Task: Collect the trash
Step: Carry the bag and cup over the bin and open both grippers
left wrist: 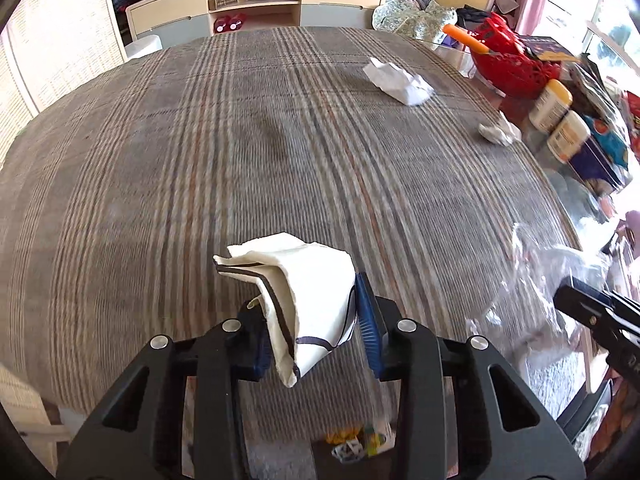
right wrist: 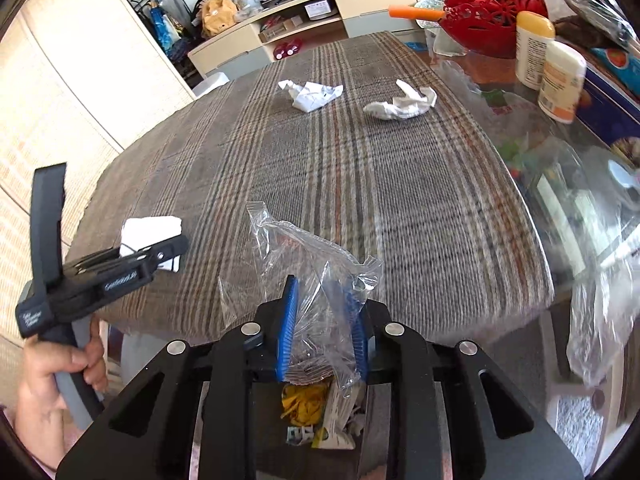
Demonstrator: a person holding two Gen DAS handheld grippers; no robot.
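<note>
My left gripper is shut on a folded white paper piece with dark lines, held above the near edge of the plaid-covered table. It also shows in the right wrist view with the paper. My right gripper is shut on a clear plastic wrapper, held over the table's near edge. Two crumpled white papers lie far on the table: one to the left, one to the right. They also show in the left wrist view.
A bin with yellow and white trash sits below the table edge under my grippers. A red basket, two white bottles and boxes crowd the table's glass right side. A loose clear bag hangs at the right. A cabinet stands behind.
</note>
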